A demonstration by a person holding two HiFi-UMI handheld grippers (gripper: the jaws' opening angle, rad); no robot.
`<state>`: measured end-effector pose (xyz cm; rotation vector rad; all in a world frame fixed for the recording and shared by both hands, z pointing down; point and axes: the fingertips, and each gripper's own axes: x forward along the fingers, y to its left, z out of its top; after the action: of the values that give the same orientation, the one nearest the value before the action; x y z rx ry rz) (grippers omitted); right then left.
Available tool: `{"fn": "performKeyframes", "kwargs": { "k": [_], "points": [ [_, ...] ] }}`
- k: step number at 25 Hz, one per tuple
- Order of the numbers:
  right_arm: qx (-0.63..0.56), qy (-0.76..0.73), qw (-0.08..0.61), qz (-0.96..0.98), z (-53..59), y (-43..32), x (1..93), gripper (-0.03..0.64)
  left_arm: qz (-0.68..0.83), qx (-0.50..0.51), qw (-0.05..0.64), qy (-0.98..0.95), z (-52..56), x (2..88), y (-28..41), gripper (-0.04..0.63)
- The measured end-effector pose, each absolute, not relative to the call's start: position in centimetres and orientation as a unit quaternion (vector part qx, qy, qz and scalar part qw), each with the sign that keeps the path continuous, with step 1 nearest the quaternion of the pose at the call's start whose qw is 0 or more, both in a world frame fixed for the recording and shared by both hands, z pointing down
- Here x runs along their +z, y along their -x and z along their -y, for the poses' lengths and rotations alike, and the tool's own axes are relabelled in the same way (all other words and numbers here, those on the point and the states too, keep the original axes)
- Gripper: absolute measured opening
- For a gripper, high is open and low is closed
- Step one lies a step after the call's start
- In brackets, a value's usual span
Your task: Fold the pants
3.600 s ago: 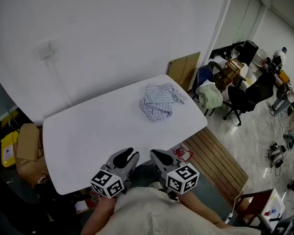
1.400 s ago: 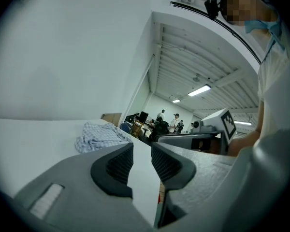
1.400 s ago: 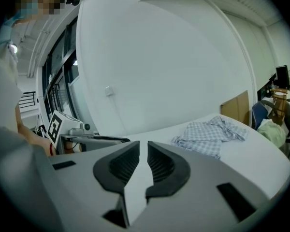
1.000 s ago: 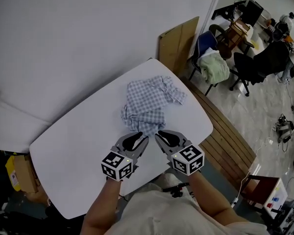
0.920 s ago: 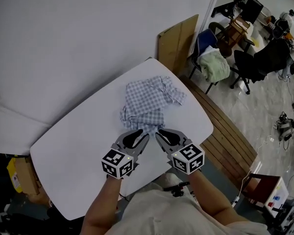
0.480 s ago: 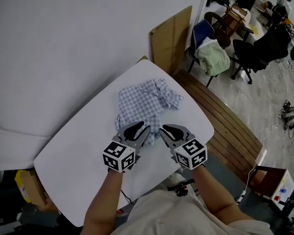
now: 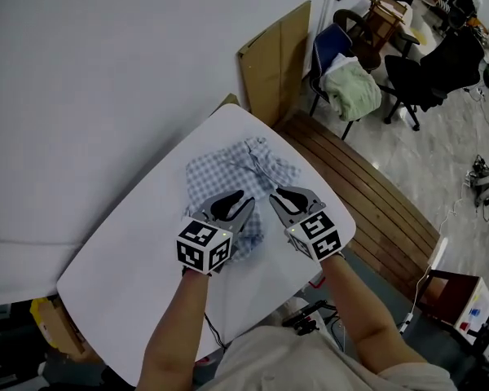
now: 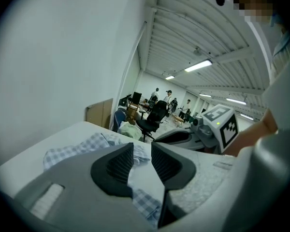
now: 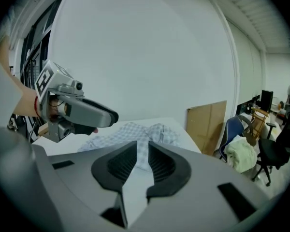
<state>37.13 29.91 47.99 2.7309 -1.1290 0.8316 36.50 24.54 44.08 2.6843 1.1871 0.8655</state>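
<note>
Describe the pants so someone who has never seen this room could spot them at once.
Find the white table against the white wall. At its far end, near the cardboard sheet leaning there, lies a crumpled heap: the pants. They are checked in a small grid, unlike the plain pale green cloth draped on the chair beyond.

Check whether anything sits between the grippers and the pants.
Nothing visible does. The left gripper and right gripper hang at the near edge of the crumpled pants on the white table, jaws slightly apart and empty; the right's have just been opening.
</note>
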Motion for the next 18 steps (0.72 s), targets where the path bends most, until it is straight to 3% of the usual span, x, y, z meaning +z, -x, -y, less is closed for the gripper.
{"fn": "performKeyframes", "kwargs": {
  "k": [9, 18],
  "points": [
    [0.306, -0.872, 0.121, 0.363, -28.9, -46.5, 51.1, 0.095, -0.367, 0.31, 0.04, -0.876, -24.1, 47.1, -37.1, 0.12],
    [0.349, -0.838, 0.218, 0.359, -26.7, -49.5, 55.3, 0.129, -0.318, 0.319, 0.072, -0.89, -21.2, 48.9, -37.6, 0.12]
  ]
}}
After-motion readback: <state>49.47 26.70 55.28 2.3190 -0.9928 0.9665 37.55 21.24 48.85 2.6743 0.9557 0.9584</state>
